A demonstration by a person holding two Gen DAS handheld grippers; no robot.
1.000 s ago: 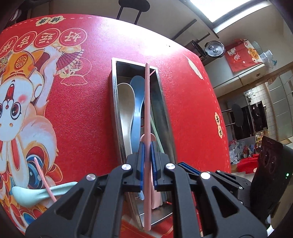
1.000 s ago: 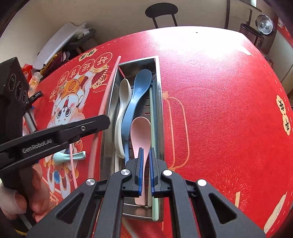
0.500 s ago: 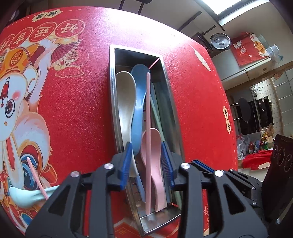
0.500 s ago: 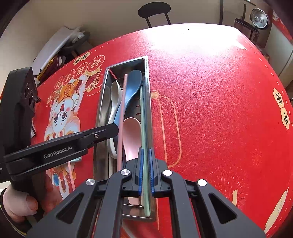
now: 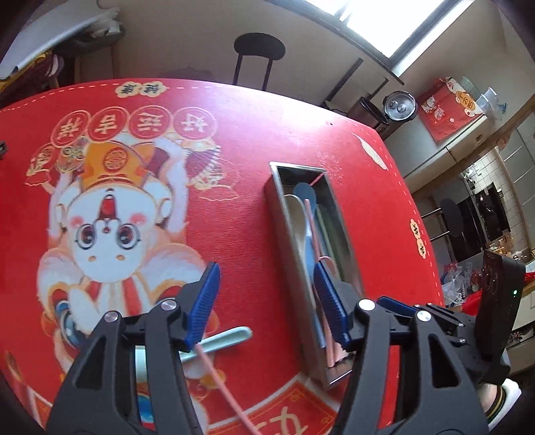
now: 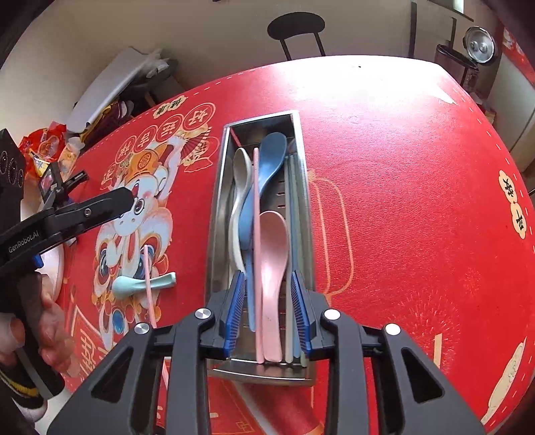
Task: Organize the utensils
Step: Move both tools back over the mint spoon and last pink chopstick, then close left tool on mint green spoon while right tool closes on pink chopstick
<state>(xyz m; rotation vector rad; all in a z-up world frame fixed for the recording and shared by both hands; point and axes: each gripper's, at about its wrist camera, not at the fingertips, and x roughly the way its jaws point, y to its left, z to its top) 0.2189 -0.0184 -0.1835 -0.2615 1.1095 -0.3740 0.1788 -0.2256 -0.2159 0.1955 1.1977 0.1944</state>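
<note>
A steel tray (image 6: 217, 200) lies lengthwise on the red printed tablecloth. It holds a white spoon (image 6: 239, 174), a blue spoon (image 6: 271, 157), a pink spoon (image 6: 274, 241), a pink chopstick (image 6: 256, 214) and green chopsticks (image 6: 294, 234). My right gripper (image 6: 267, 274) hovers over the tray's near end, its jaws opening and their pads touching nothing. To the left of the tray (image 5: 277, 214), my left gripper (image 5: 265, 267) is above the cloth, jaws opening and empty. Under it on the cloth, a mint spoon (image 5: 227, 336) lies with a second pink chopstick (image 5: 220, 378) across it.
A person's hand (image 6: 50, 331) holds the left gripper (image 6: 123, 200) at the left edge. A black chair (image 6: 296, 26) stands beyond the far table edge. A metal pot (image 6: 481, 45) sits at the back right, and bags and clutter (image 6: 46, 147) lie off the table's left side.
The left gripper opened, left the pink chopstick in the tray, and moved up and left over the cloth. The right gripper opened and released a green chopstick into the tray.
</note>
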